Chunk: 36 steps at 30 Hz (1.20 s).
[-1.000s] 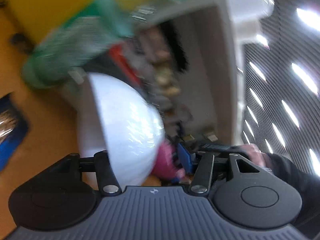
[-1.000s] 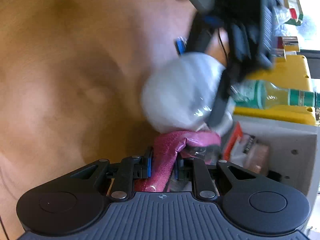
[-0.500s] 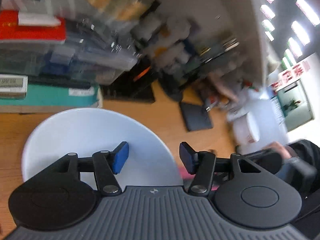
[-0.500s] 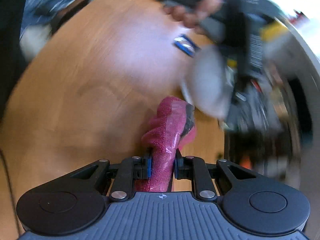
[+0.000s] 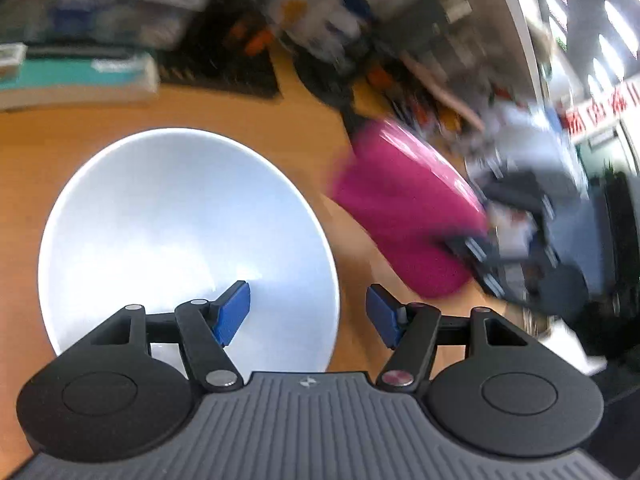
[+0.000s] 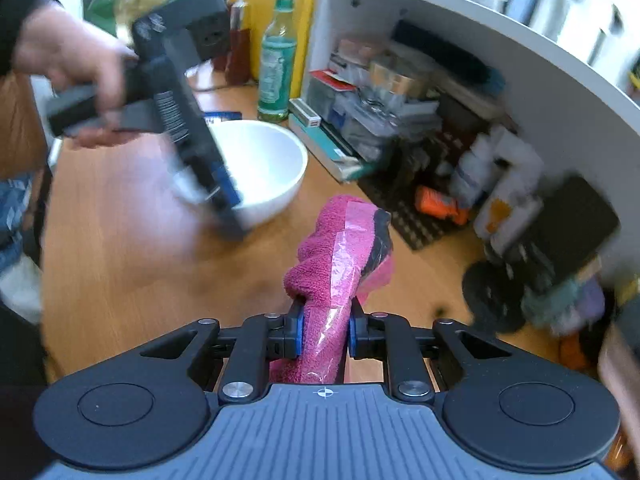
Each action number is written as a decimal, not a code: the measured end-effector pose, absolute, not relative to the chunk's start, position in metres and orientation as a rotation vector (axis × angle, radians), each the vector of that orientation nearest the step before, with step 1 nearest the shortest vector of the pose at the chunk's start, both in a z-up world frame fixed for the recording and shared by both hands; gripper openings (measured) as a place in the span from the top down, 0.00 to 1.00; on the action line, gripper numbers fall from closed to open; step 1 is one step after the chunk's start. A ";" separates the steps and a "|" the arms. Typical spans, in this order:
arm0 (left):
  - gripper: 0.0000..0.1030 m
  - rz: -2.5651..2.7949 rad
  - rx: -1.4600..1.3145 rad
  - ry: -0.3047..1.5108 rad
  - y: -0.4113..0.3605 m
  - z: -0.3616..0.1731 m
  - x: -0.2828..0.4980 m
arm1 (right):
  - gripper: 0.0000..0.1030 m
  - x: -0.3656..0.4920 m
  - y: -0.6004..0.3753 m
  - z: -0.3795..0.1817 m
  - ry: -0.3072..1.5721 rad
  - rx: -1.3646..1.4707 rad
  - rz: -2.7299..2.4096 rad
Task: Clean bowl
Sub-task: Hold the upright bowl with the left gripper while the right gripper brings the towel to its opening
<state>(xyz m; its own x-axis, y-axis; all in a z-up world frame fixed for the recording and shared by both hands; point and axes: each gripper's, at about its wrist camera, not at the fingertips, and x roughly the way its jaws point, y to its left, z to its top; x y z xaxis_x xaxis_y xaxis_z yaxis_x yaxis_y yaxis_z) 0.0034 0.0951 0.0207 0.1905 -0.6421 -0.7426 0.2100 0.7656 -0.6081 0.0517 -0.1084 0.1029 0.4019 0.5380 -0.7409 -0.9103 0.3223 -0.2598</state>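
While the round white ceramic bowl [image 5: 176, 240] rests upright on the wooden tabletop [image 5: 48, 140] at the left centre of the left wrist frame, the left gripper [image 5: 308, 314] hovers over its near right rim with blue-padded jaws spread wide, gripping nothing. In the right wrist frame the bowl [image 6: 264, 168] sits left of centre, partly behind the blurred left gripper. At lower centre, the right gripper [image 6: 325, 338] is clamped on a rolled magenta terry cloth [image 6: 340, 256], raised above the table near the bowl, not touching it. A green glass bottle [image 6: 276, 56] stands behind the bowl beside a cluttered white shelf [image 6: 460, 52].
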 end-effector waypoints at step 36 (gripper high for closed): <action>0.17 -0.784 -0.069 1.184 0.065 0.067 0.055 | 0.80 0.075 -0.192 0.147 0.628 -0.597 1.083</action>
<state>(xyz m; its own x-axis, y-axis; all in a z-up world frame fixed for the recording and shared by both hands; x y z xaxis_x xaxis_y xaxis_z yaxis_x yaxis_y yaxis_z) 0.0550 0.0651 0.0672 0.1511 -0.5797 -0.8007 0.5108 0.7393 -0.4388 0.0746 -0.1919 0.1468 0.3343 0.6086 -0.7196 -0.9269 0.3504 -0.1343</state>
